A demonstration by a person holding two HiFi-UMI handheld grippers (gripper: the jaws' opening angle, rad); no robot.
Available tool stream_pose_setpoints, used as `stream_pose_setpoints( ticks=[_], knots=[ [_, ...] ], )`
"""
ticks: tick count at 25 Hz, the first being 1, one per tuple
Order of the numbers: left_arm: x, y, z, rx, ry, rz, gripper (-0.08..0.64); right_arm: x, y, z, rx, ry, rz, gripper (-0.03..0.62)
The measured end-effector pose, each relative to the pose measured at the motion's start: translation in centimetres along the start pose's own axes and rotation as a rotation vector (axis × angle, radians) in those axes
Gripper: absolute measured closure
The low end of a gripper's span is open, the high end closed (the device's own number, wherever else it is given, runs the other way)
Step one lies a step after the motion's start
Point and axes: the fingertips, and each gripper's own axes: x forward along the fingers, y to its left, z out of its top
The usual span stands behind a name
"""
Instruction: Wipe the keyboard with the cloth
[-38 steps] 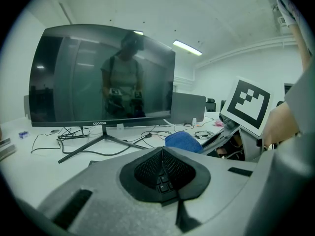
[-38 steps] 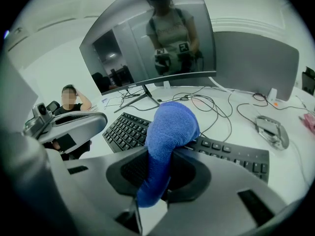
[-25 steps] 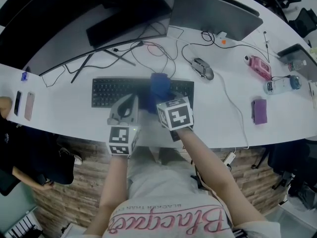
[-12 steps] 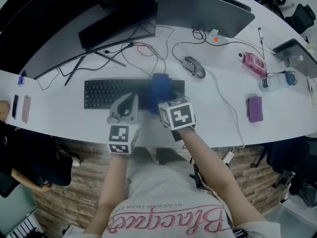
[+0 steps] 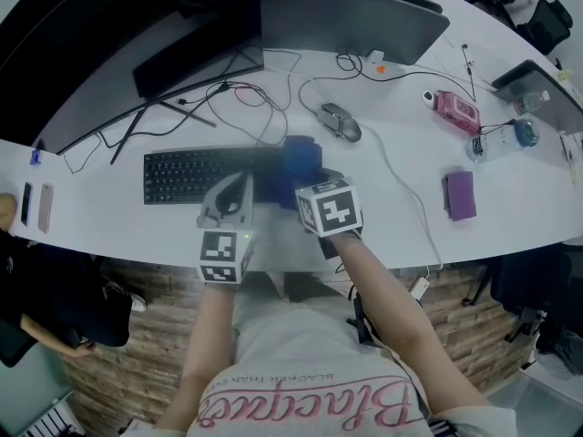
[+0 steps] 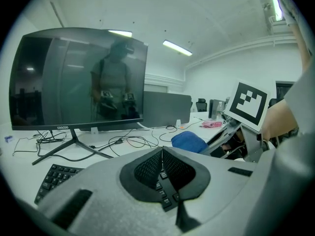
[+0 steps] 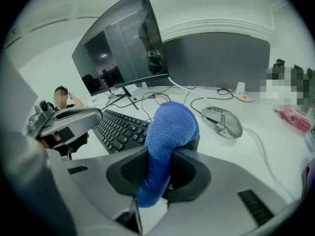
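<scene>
Blue cloth, soft and limp, bulges from the clamped jaws of your right claw, seemingly pressing the keyboard just ahead; hold its bunched middle, since loose ends will likely drape. Your left claw sits closed, empty, alongside.

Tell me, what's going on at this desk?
A person is holding a pair of tongs in each hand. The right tongs are shut on a blue cloth at the right end of a black keyboard, apparently for wiping it. The left tongs are shut with nothing in them, held over the keyboard's near edge.
</scene>
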Motion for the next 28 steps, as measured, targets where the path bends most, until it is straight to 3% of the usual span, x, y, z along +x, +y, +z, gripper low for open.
stream_pose_setpoints(
  ticks=[15, 28],
  knots=[
    [1.7, -5.2, 0.6, 0.037, -0.008, -0.044, 0.554, -3.1, -5.8, -1.9, 0.03, -0.016, -0.055, 0.5],
    [1.9, -7.4, 1.5, 0.071, -0.015, -0.067, 0.555, -7.8, -11.2, -3.3, 0.057, -0.073, -0.171, 0.5]
  ],
)
